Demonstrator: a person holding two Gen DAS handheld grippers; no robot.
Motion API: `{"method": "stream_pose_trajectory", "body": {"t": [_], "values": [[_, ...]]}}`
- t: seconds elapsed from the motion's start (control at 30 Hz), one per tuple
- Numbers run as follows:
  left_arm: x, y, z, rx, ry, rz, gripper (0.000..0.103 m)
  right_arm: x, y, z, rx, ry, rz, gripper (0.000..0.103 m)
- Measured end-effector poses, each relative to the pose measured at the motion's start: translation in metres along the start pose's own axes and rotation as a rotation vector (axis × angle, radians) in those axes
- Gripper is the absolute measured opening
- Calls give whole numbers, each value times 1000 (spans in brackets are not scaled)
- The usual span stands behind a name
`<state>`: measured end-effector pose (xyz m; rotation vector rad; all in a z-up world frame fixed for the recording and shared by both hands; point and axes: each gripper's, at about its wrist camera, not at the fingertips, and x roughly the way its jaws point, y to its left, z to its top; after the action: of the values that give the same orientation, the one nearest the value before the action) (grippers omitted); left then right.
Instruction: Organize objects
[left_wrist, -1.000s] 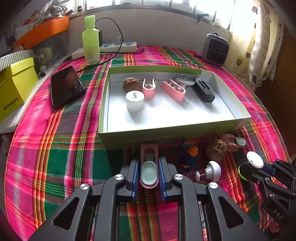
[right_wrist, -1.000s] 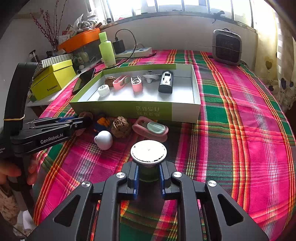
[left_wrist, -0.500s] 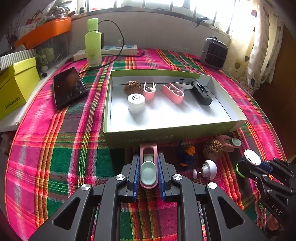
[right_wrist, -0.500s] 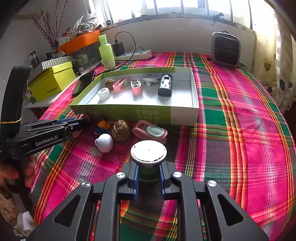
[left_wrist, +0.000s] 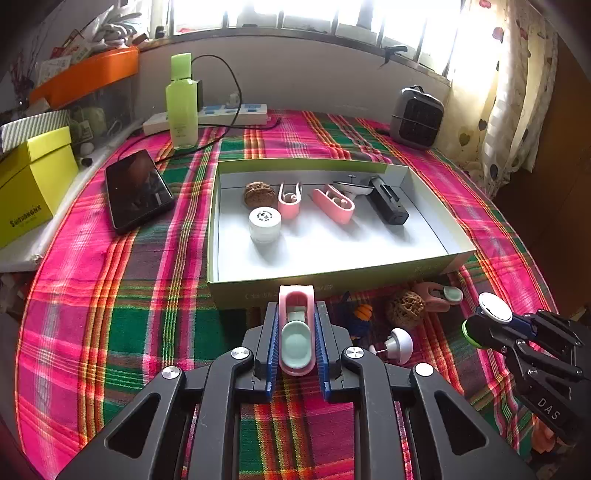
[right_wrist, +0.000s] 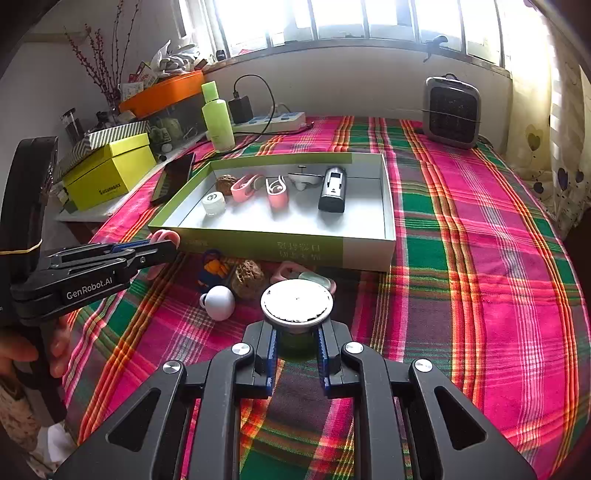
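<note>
The left gripper (left_wrist: 296, 334) clamps a pink clip (left_wrist: 296, 326) just short of the green box (left_wrist: 424, 267) at twelve o'clock; the right gripper (right_wrist: 296, 334) pinches a white-capped jar (right_wrist: 296, 303) — lift both clear of the near wall before releasing inside.

The left gripper (left_wrist: 296, 334), clamped on the pink clip (left_wrist: 296, 325), is raised and drawn back since a second ago. The green box (left_wrist: 258, 293) is seen farther ahead of its fingertips, and more of the box floor is exposed beyond the near wall. The clip tip is now level with the top edge of that near wall.

The right gripper (right_wrist: 296, 332), clamped on the white-capped jar (right_wrist: 296, 302), is lifted likewise. The loose walnut (right_wrist: 246, 273), white ball (right_wrist: 219, 302) and second pink clip (right_wrist: 295, 273) are seen lower beneath the jar cap, partly hidden behind it.
</note>
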<state>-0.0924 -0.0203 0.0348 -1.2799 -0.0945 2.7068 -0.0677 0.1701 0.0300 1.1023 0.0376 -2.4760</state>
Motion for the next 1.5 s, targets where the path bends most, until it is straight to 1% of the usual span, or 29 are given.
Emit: {"method": "stream_pose_trajectory", "body": {"t": [0.17, 0.33, 0.5, 0.77, 1.07, 1.5], "values": [[-3, 0, 4, 1, -8, -9, 16, -1, 3, 6, -9, -12, 9, 18], [-4, -3, 11, 7, -21, -19, 16, -3, 4, 20, -21, -40, 15, 18], [-2, -4, 20, 3, -30, -27, 16, 2, 3, 34, -22, -50, 23, 18], [7, -7, 31, 9, -33, -28, 16, 17, 2, 50, -20, -43, 32, 18], [20, -1, 37, 2, -27, -9, 16, 40, 2, 67, -36, -25, 39, 18], [39, 5, 43, -3, 0, 0, 16, 67, 5, 76, -42, 8, 48, 18]]}}
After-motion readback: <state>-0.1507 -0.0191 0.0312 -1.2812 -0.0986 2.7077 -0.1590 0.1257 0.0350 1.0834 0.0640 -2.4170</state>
